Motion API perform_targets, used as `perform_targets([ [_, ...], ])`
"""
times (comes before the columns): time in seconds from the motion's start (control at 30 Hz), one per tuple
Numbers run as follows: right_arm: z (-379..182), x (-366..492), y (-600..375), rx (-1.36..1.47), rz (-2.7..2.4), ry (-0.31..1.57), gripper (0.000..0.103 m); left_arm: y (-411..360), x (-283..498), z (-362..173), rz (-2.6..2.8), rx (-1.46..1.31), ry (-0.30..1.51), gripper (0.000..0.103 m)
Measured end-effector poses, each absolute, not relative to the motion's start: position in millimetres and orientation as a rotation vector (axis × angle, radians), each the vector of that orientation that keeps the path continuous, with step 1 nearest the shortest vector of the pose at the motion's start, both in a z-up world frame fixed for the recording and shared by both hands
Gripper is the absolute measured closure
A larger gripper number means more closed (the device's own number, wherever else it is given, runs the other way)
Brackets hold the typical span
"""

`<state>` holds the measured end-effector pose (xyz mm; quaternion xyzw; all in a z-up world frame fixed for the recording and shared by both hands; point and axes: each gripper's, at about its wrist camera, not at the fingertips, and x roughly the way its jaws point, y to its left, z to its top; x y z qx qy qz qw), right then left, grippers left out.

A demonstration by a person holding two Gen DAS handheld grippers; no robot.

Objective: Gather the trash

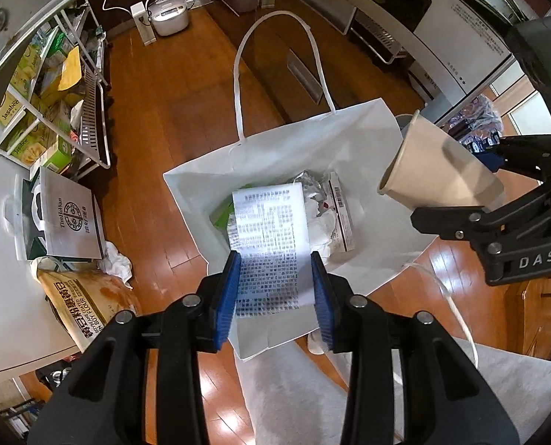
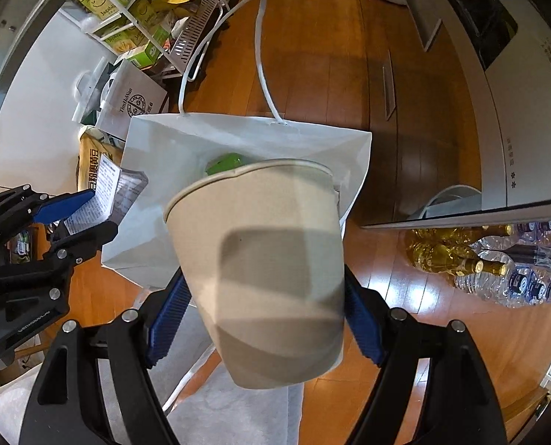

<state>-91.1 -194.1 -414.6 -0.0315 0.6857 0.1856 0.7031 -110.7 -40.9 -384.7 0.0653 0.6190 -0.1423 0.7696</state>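
Note:
A white paper bag (image 1: 275, 137) (image 2: 238, 129) stands open on the wooden floor, with a green item (image 1: 220, 215), crumpled foil (image 1: 309, 181) and a small box (image 1: 340, 211) inside. My left gripper (image 1: 274, 259) (image 2: 86, 215) points down over the bag's mouth. A printed paper slip (image 1: 268, 230) (image 2: 101, 189) hangs blurred between its blue pads, which stand apart from it. My right gripper (image 2: 264, 274) (image 1: 461, 189) is shut on a beige paper cup (image 2: 260, 259) (image 1: 435, 163), tilted above the bag's right edge.
A wire rack of green boxes (image 1: 34, 111), a grey printed bag (image 1: 71, 218) and a flour sack (image 1: 86, 307) crowd the left. Rice cookers (image 1: 168, 11) sit at the far wall. Bottles (image 2: 498, 267) lie on the right. A grey mat (image 1: 294, 389) lies under my grippers.

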Motion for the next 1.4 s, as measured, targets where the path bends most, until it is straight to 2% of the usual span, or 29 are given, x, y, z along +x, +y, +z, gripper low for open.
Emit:
perform_targets([
  [0.03,-415,-91,-195,-0.067,0.412,1.525,0.026,-41,-111,-384,-0.308,0.137,1.342,0.044],
  [0.07,-415,-90,-196,-0.069,0.405,1.522,0.026,-40,-111,-384,-0.308,0.132,1.337,0.041],
  [0.17,-415,-87,-197,-0.074,0.397,1.514,0.023,-39,-111,-384,-0.294,0.137,1.335,0.038],
  [0.2,-414,-86,-197,-0.074,0.396,1.511,0.015,-38,-110,-384,-0.292,0.135,1.335,0.036],
  [0.53,-409,-81,-202,-0.079,0.387,1.499,0.012,-35,-110,-380,-0.265,0.141,1.321,0.021],
  [0.6,-408,-82,-204,-0.064,0.388,1.5,0.008,-33,-111,-381,-0.261,0.137,1.327,0.02],
  [0.77,-406,-84,-205,-0.051,0.393,1.5,0.005,-31,-109,-383,-0.258,0.134,1.339,0.014],
  [1.0,-397,-87,-203,-0.057,0.4,1.49,0.005,-34,-108,-379,-0.266,0.133,1.335,0.012],
  [1.07,-395,-88,-203,-0.055,0.402,1.489,0.004,-35,-108,-380,-0.28,0.117,1.349,0.008],
  [1.4,-382,-92,-205,-0.062,0.402,1.479,0.004,-38,-115,-376,-0.292,0.125,1.359,0.008],
])
